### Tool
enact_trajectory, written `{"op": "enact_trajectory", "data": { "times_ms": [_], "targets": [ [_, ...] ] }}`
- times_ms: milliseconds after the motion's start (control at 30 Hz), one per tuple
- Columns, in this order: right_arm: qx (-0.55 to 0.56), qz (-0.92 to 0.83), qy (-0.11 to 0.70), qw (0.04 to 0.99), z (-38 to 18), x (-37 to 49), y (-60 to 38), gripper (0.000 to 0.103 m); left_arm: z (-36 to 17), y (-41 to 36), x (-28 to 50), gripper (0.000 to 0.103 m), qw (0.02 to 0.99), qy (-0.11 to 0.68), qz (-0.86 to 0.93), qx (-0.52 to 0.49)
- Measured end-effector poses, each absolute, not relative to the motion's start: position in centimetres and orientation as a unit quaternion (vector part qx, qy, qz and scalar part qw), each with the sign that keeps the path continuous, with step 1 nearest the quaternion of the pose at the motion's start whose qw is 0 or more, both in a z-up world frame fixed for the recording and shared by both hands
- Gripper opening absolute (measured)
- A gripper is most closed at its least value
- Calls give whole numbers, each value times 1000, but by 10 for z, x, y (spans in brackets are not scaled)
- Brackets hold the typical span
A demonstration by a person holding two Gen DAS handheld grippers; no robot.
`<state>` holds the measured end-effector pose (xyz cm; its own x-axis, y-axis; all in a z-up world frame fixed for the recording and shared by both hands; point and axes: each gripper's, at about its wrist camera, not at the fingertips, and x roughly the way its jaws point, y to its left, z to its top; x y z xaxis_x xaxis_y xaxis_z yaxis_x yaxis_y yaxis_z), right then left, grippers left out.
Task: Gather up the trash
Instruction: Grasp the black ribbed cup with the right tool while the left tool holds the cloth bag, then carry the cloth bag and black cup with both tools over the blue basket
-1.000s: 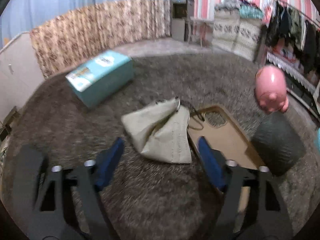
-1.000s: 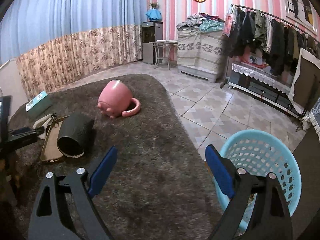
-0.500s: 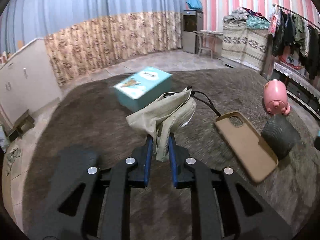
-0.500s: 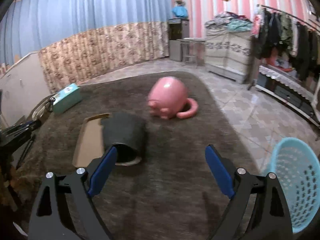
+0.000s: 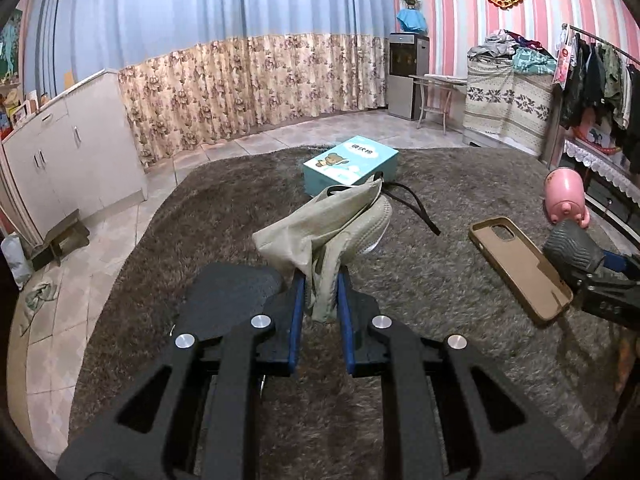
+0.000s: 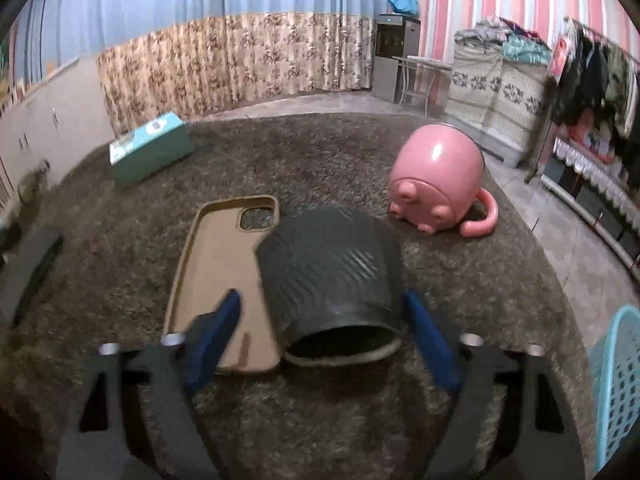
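Note:
My left gripper [image 5: 320,280] is shut on a corner of a beige cloth bag [image 5: 320,220]. The bag hangs crumpled above the grey shag rug [image 5: 240,208], with a black cord trailing from it. A dark ribbed cup [image 6: 328,264] lies on its side on the rug, mouth towards me. My right gripper [image 6: 322,300] straddles the cup and its jaws are closing. The right finger sits at the cup's side, while a gap remains at the left finger. In the left wrist view the same cup [image 5: 572,246] shows at the far right.
A tan phone case [image 6: 224,264] lies flat just left of the cup. A pink pig mug [image 6: 436,176] lies behind it, a teal box [image 5: 352,164] further back. A light blue basket [image 6: 616,392] stands on the tiled floor at right.
The left gripper shut on the beige bag and raised it off the rug. The right gripper swung left from the basket to the dark cup, and its jaws narrowed around it.

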<state>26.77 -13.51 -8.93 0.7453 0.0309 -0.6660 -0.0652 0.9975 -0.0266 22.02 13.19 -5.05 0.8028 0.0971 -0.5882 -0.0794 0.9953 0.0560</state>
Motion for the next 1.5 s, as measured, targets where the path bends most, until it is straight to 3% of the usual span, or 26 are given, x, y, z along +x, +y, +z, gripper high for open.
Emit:
{"op": "enact_trajectory", "data": {
  "times_ms": [233, 633, 900, 1500],
  "targets": [
    [17, 37, 319, 947, -60, 240, -170, 68, -33, 112, 217, 15, 954, 297, 31, 19],
    [46, -122, 248, 960, -1, 121, -296, 68, 14, -21, 183, 15, 965, 238, -91, 56],
    [79, -212, 218, 949, -4, 66, -368, 68, 14, -108, 168, 15, 953, 239, -174, 62],
    [134, -327, 232, 906, -31, 46, -485, 68, -25, -287, 155, 16, 910, 264, -302, 101]
  ]
}}
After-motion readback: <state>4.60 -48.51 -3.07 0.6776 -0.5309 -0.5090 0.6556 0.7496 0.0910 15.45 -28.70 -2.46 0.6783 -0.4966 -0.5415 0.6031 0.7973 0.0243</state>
